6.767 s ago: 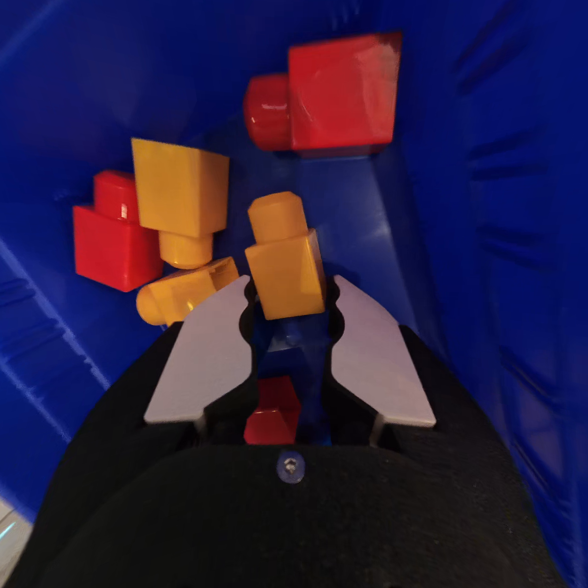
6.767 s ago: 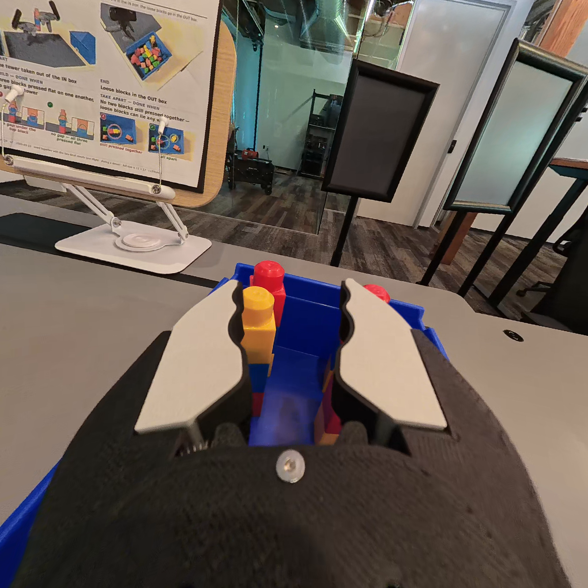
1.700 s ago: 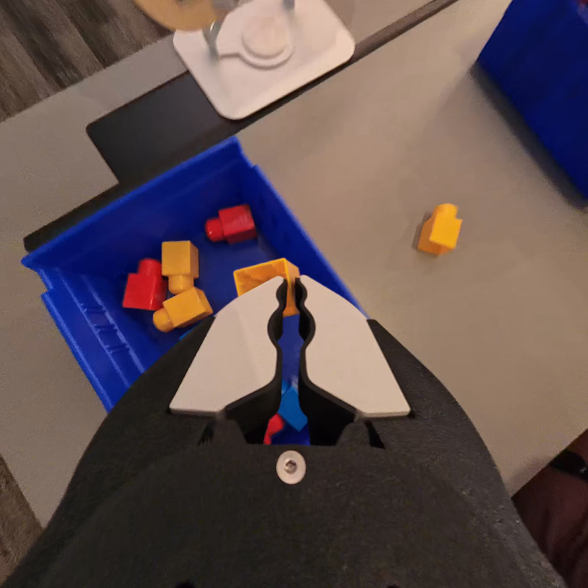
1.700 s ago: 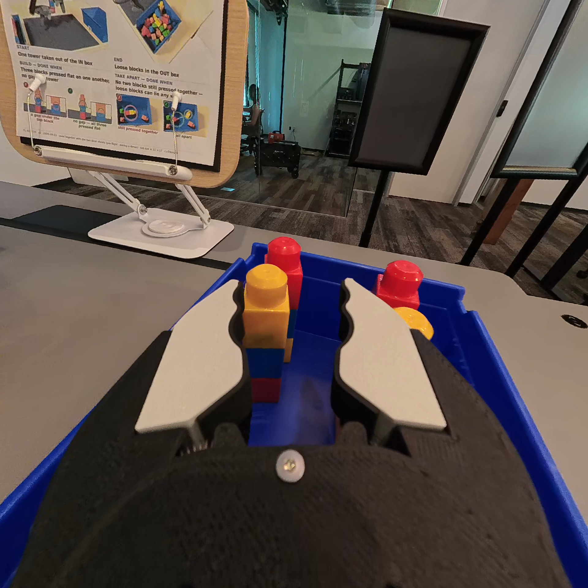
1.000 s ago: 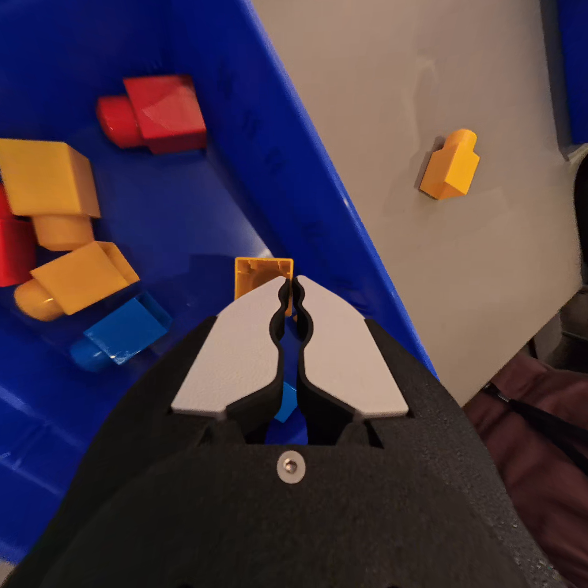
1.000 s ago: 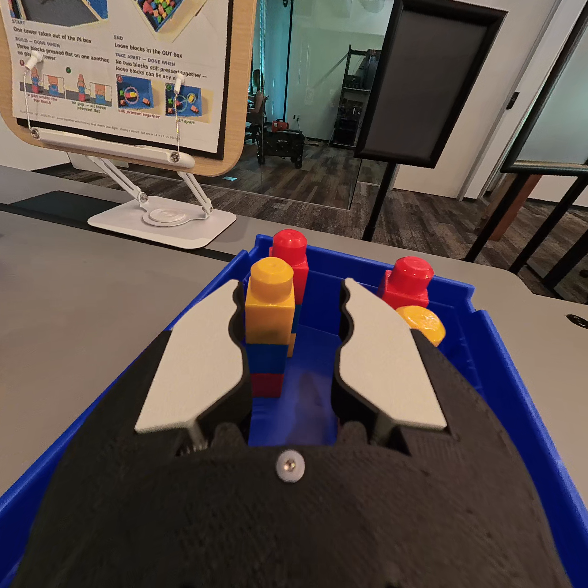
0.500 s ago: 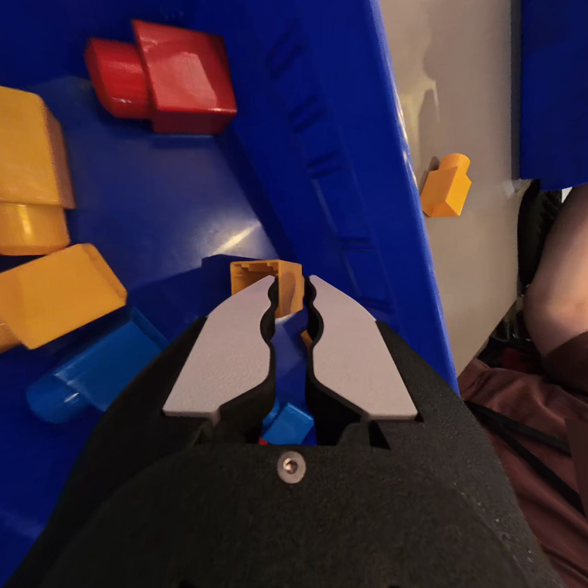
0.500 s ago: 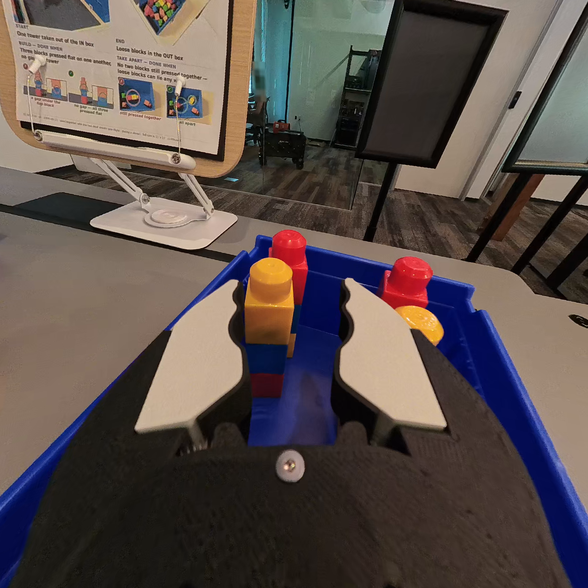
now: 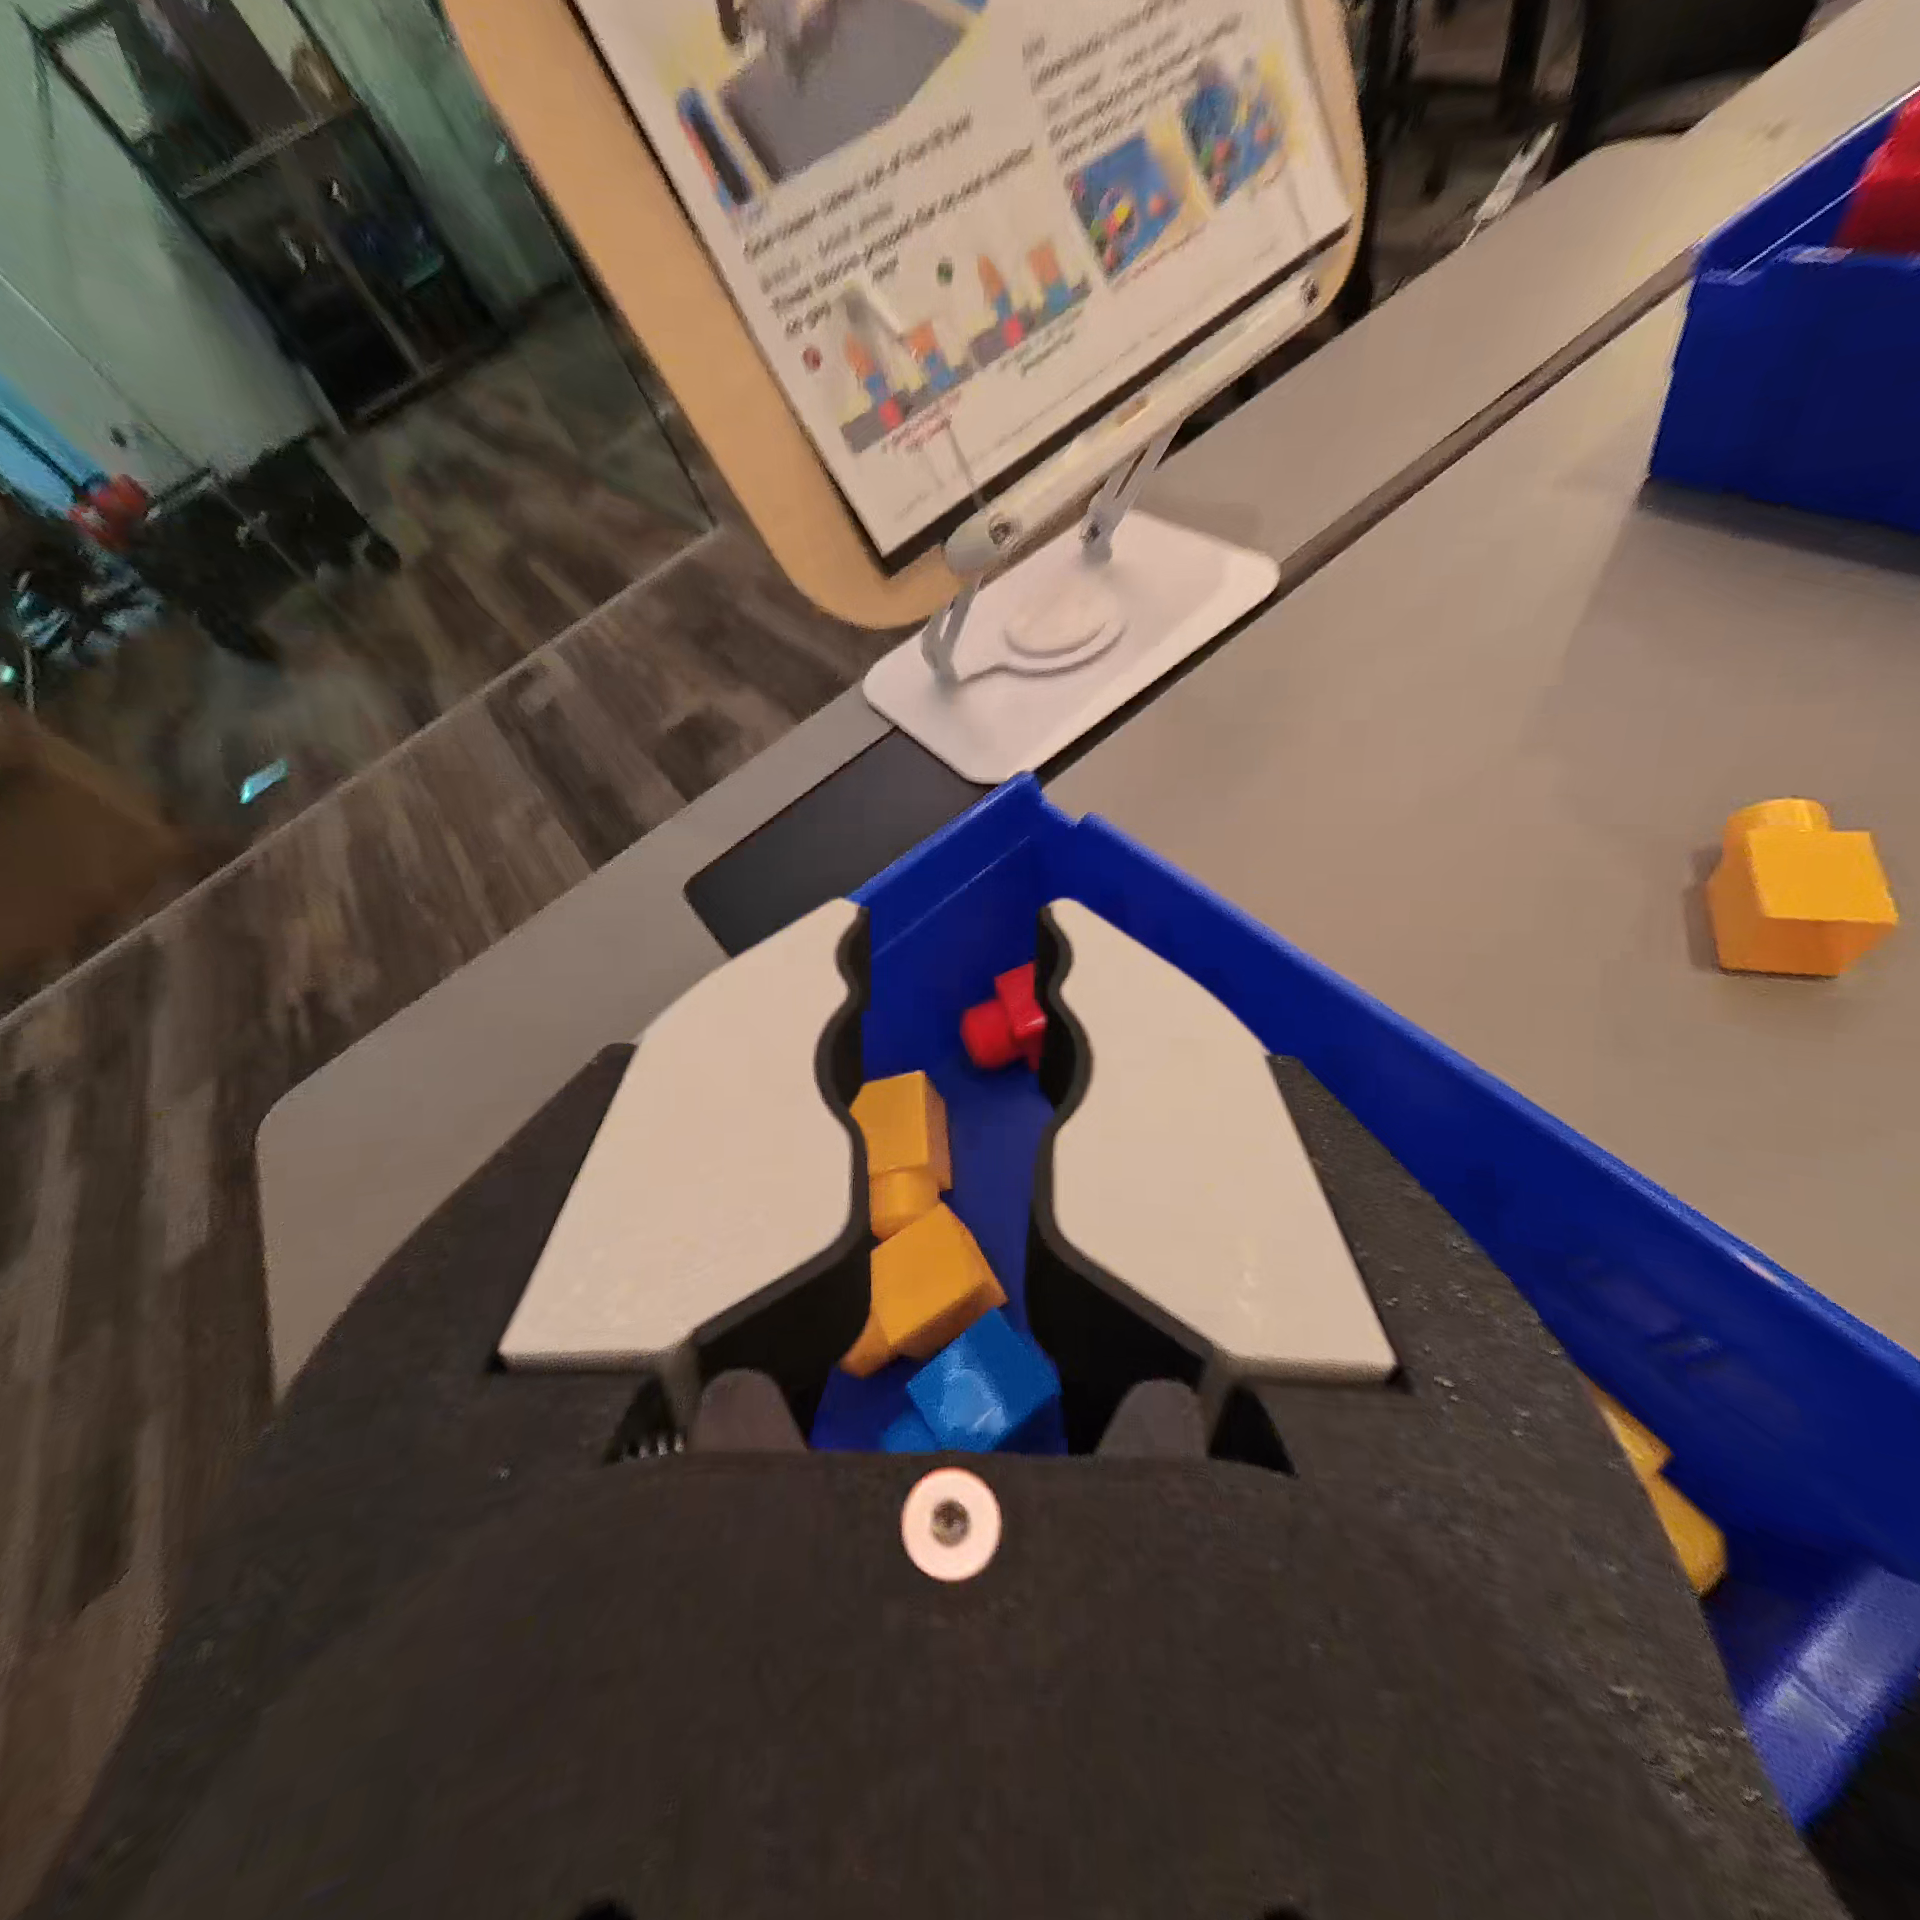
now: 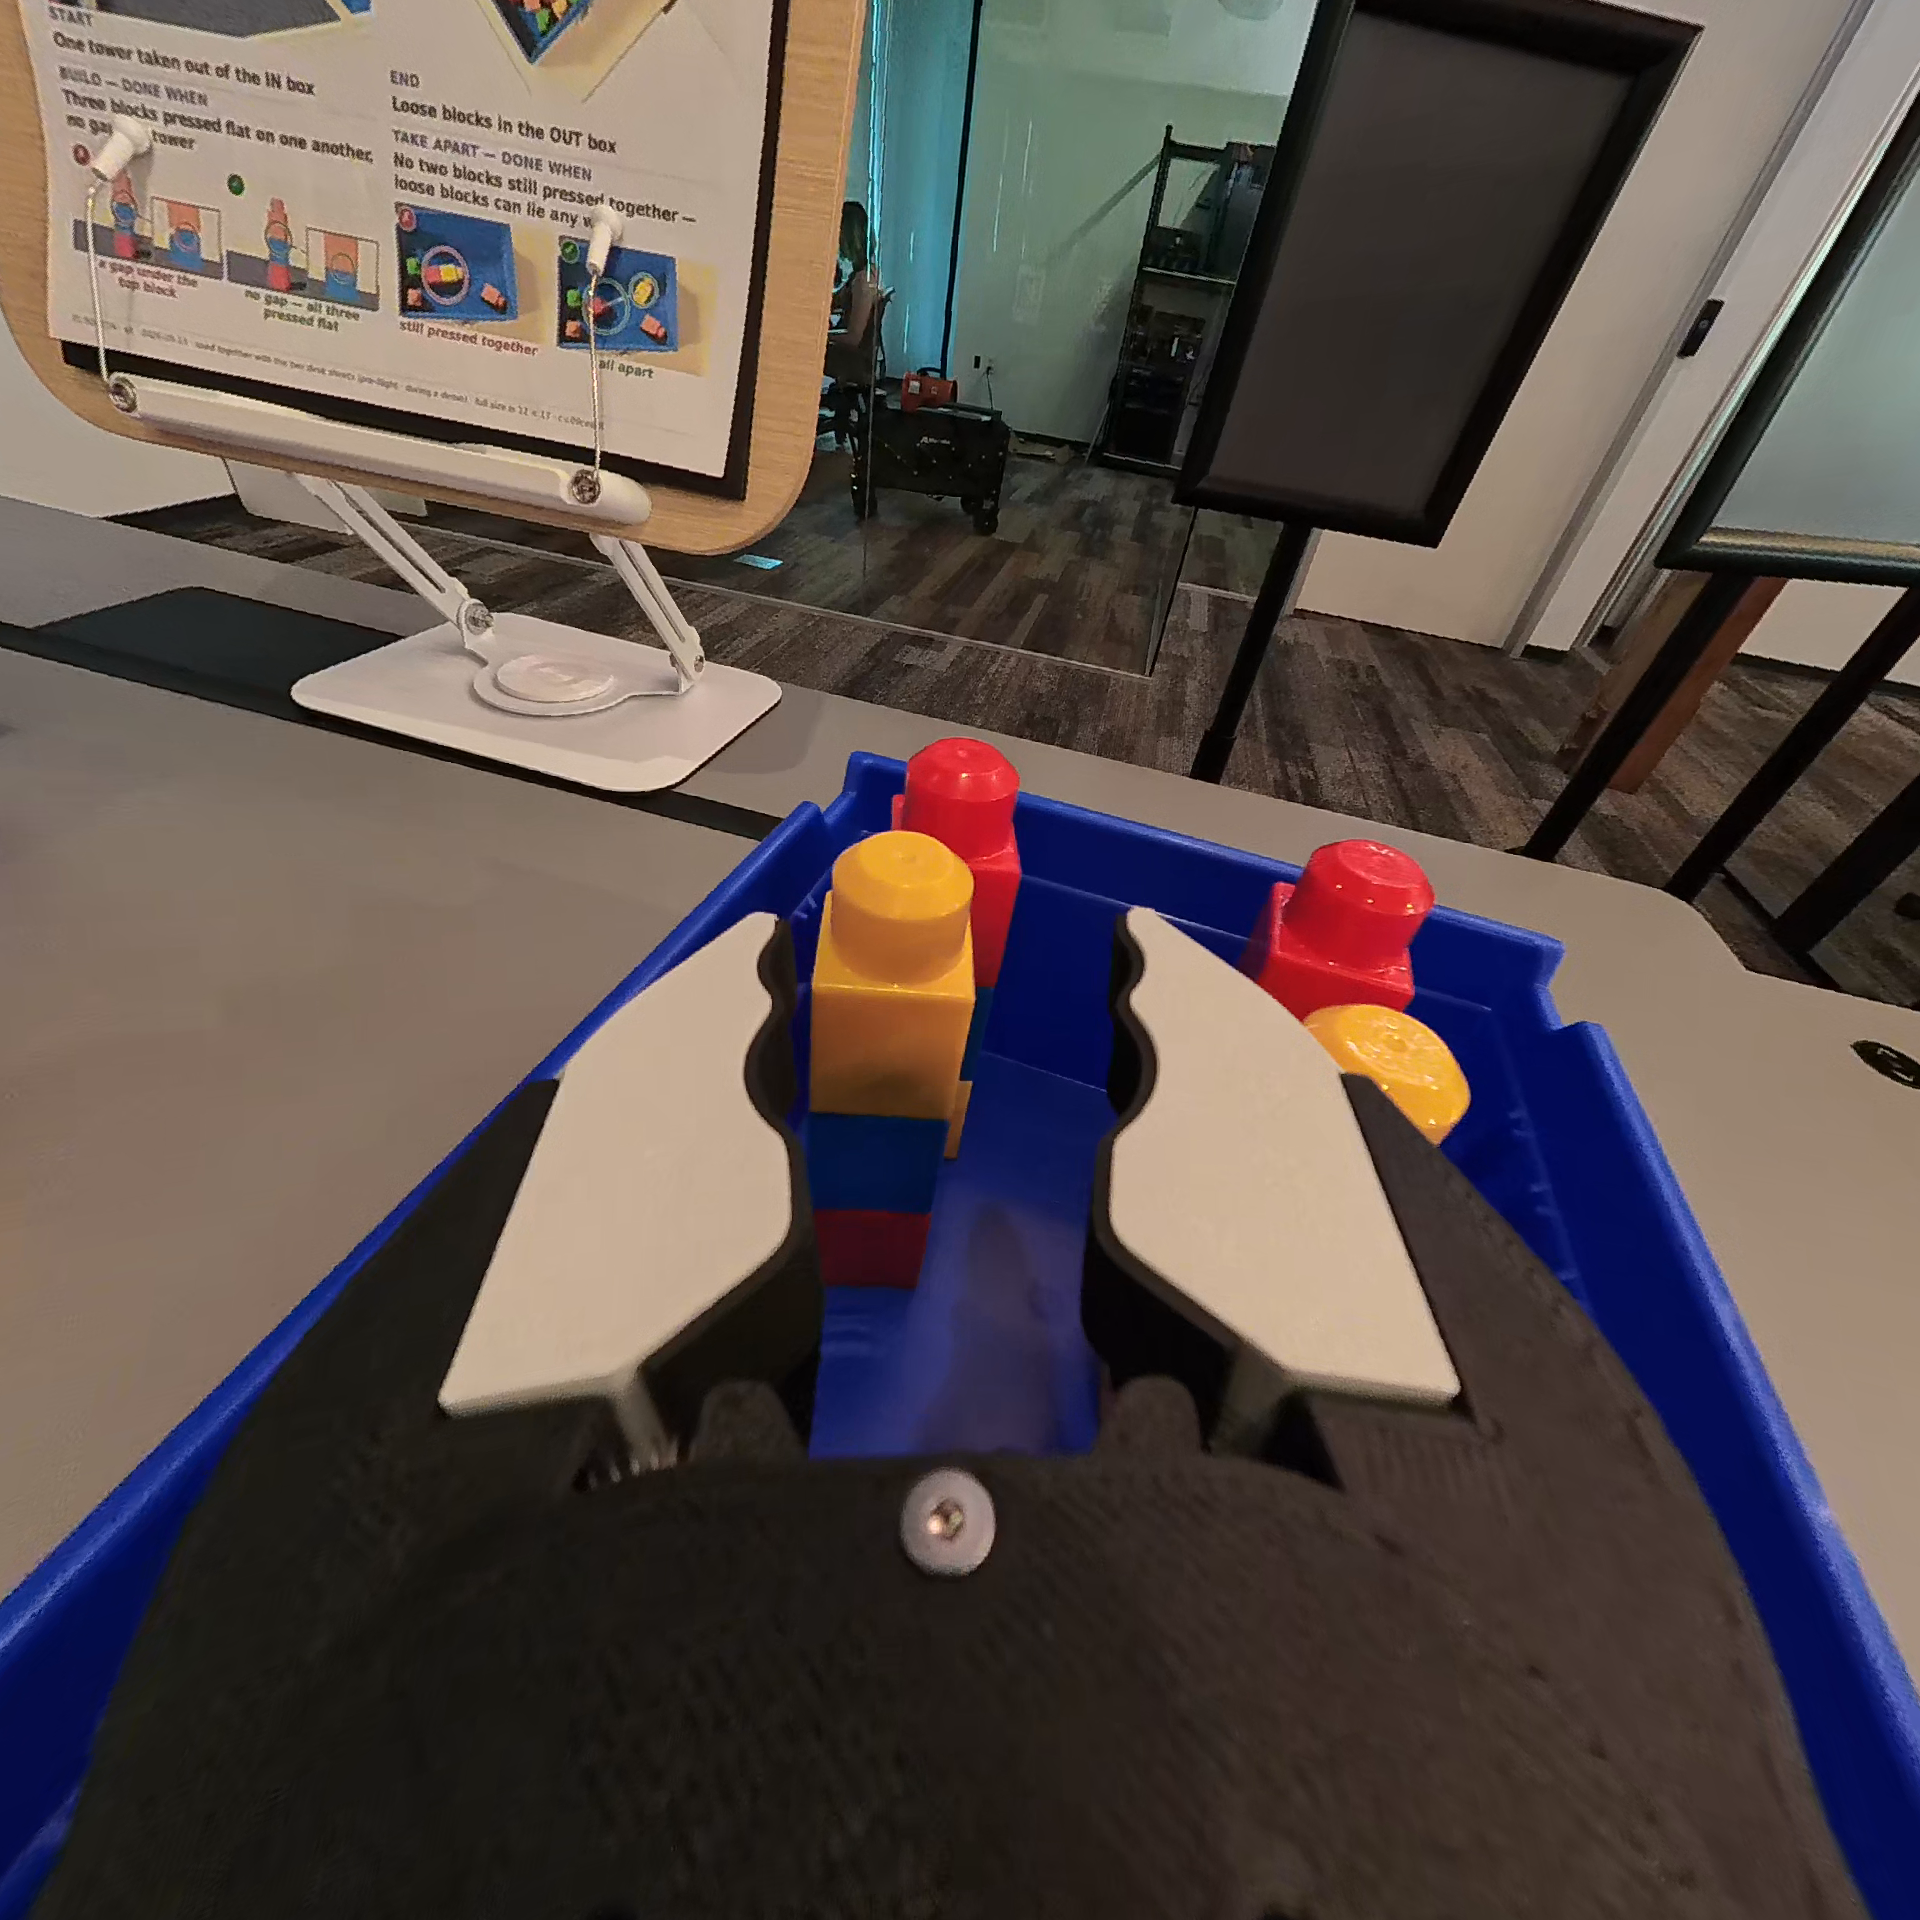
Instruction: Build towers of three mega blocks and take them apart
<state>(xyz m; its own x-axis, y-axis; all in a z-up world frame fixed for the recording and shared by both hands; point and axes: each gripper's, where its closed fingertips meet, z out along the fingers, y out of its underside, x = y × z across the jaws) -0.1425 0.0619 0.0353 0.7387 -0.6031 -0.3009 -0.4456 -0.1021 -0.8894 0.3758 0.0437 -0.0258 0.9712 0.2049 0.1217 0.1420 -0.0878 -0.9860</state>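
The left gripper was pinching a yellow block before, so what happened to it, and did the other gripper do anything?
The left gripper opened its fingers, let the yellow block go in the blue bin, and lifted back; nothing sits between them now. The right gripper stayed open over the towers in the other bin.

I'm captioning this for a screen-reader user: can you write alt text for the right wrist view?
The right tool hangs open over a blue plastic bin on a grey table, holding nothing. A tower with a yellow plastic block on top, then blue, then red, stands by its left finger among three more towers.
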